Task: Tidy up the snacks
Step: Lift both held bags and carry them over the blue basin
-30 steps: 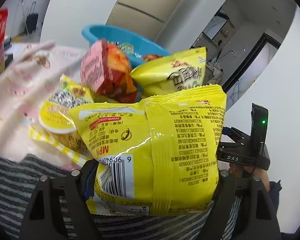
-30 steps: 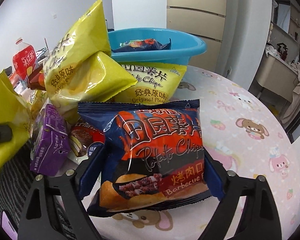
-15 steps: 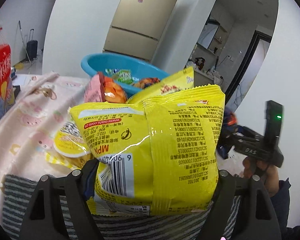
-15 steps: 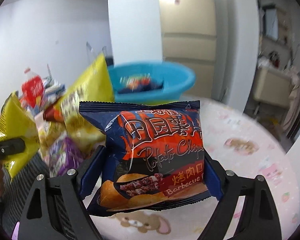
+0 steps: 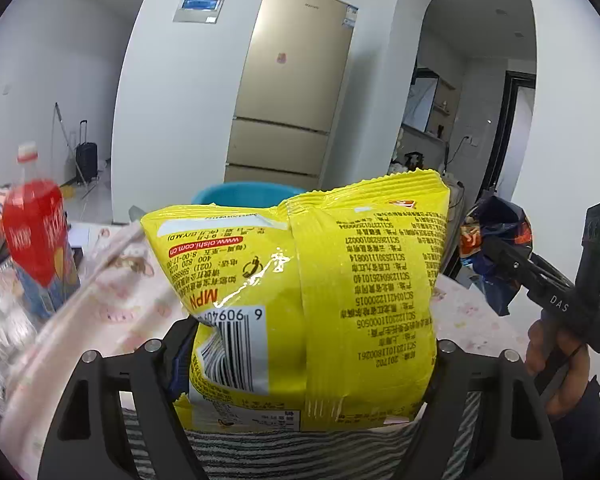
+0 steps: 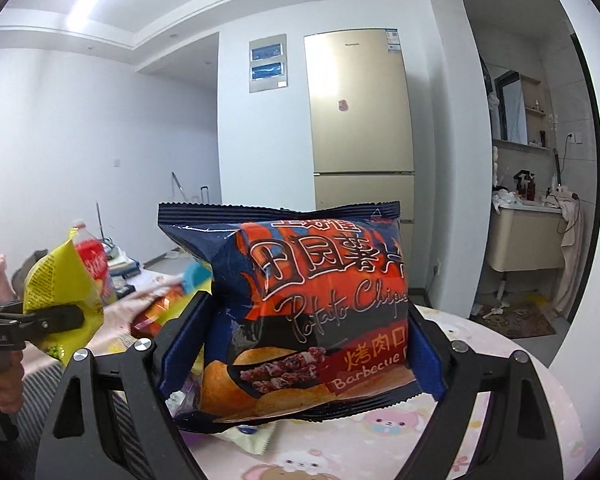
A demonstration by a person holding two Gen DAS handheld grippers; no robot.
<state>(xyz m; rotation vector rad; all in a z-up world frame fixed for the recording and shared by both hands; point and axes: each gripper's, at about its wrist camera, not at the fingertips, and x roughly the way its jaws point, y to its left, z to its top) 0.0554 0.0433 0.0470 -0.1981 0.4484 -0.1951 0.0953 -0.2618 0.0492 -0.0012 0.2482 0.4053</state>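
Observation:
My left gripper (image 5: 308, 344) is shut on a yellow snack bag (image 5: 320, 280), held upright with its printed back and barcode facing the camera. My right gripper (image 6: 304, 328) is shut on a dark blue barbecue potato chips bag (image 6: 308, 300), lifted above the pink tablecloth (image 6: 380, 448). In the left wrist view the right gripper (image 5: 512, 256) shows at the right edge with the blue bag (image 5: 496, 236) in it. In the right wrist view the left gripper (image 6: 56, 316) shows at the left with the yellow bag (image 6: 56, 280). A blue basin (image 5: 244, 194) peeks out behind the yellow bag.
A red-labelled drink bottle (image 5: 36, 236) stands at the left on the table, blurred. More snack packets (image 6: 160, 308) lie beside the blue bag. A beige fridge (image 6: 360, 120) stands behind. A person's hand (image 5: 556, 356) grips the right tool. A striped cloth (image 5: 300, 456) lies below.
Both grippers have risen with their bags and tilted upward. The snack pile and most of the basin have dropped out of sight; the fridge and room now fill the background.

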